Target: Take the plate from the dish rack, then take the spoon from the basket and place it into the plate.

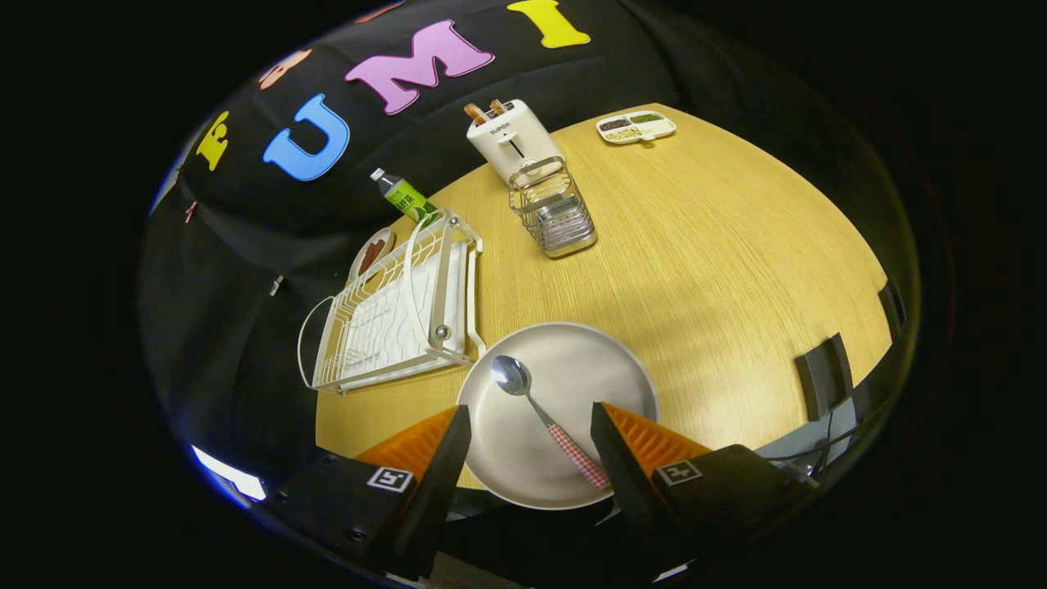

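Left of the plate [564, 368], the white dish rack [401, 315] stands bare. The spoon [540, 413] lies in the plate, bowl up: stiff, light, slippery metal, so I'd grip its checked handle. The tool [532, 429] hangs wide open, holding nothing. Beyond the plate sits the wire basket [554, 209]; the toaster [509, 135] behind reads "supor".

One plate [572, 360]; one spoon [540, 413]; one dish rack [393, 315]; one basket [552, 209]; one toaster [507, 135]
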Demonstrator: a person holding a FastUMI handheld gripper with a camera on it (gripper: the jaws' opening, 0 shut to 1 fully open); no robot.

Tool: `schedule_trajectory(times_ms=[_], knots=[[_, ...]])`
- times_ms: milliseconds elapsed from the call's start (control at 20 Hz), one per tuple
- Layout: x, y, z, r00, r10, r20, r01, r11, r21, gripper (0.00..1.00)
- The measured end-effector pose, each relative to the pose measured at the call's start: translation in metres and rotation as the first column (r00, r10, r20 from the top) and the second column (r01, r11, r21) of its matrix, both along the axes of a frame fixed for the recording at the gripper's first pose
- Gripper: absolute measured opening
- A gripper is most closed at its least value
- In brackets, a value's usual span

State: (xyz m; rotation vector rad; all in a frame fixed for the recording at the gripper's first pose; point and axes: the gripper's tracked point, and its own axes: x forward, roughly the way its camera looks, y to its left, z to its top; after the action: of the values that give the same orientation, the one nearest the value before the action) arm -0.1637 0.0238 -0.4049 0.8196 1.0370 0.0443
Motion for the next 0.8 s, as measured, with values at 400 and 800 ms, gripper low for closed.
schedule_trajectory(times_ms=[400,800], knots=[[0.027,-0.019,0.043,0.996,0.002,0.085,0.004,0.997,-0.079,0.98],[0.098,-0.083,0.169,0.936,-0.033,0.351,0.117,0.968,-0.220,0.99]])
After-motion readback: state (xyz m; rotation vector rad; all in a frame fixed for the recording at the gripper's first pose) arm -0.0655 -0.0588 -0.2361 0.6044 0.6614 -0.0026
